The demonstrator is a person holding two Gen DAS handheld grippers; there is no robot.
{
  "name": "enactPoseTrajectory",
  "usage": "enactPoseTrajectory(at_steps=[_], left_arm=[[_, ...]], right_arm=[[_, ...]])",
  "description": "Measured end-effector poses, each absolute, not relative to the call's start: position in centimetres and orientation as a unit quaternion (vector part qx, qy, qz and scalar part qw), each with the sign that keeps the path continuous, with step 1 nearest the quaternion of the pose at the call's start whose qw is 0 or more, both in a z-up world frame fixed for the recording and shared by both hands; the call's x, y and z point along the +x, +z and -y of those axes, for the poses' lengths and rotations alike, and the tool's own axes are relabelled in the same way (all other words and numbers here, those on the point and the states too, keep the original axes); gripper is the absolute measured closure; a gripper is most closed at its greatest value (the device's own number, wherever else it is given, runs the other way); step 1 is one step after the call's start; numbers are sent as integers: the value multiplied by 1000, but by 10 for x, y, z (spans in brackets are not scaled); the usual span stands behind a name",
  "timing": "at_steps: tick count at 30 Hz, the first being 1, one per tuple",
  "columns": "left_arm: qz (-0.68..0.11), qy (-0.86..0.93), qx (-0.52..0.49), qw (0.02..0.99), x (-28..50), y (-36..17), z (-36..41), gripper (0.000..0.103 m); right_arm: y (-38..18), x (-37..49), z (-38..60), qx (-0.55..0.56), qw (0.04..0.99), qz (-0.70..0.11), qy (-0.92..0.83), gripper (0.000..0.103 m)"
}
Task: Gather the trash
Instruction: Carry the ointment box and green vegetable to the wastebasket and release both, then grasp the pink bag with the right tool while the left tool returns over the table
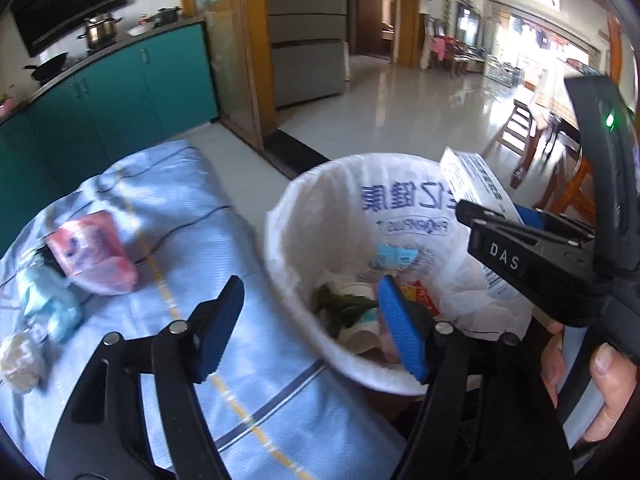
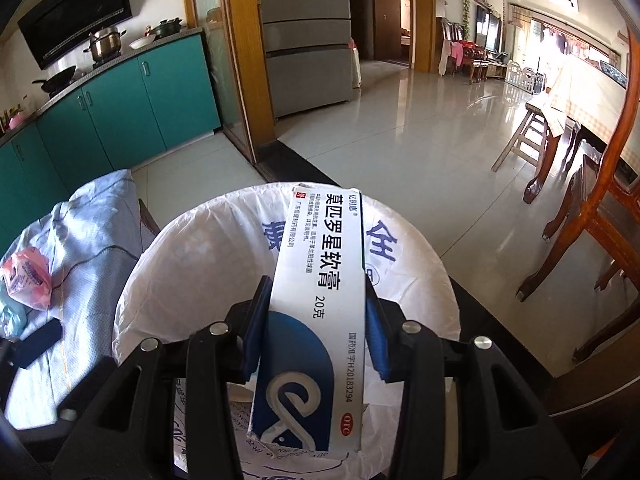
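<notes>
Your right gripper pinches a white and blue box between its blue pads. The box hangs right over the bin, which has a white bag in it. Your left gripper has its fingers spread wide with nothing between them. One finger sits over the bin, the other over the blue cloth. Trash already lies in the bin. A pink pack, a blue wrapper and a white wad lie on the cloth, left of the bin.
</notes>
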State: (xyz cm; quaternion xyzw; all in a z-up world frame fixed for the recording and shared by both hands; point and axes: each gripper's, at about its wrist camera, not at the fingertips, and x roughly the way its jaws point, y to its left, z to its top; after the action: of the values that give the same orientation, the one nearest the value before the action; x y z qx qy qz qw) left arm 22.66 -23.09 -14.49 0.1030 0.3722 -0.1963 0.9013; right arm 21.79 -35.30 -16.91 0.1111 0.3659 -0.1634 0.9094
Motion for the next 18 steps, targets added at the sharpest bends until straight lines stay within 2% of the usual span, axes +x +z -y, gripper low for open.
enactPoseTrajectory(at_steps=[3,7,9,18], left_arm=[[-367,-174,96,909,222,-138,215,29],[-360,-152,79,917,219,-130,194,26],[-360,-144,72,919,219,-128,184,26],[-351,-110,54,928,203,-119,148,24]], right_arm=[[-172,221,349,104,907,-375,-160,59],[-169,219,349,111,910,-368,-156,34],[-165,217,347,115,915,-356,-152,29],[-166,226,327,90,919,-360,-134,26]])
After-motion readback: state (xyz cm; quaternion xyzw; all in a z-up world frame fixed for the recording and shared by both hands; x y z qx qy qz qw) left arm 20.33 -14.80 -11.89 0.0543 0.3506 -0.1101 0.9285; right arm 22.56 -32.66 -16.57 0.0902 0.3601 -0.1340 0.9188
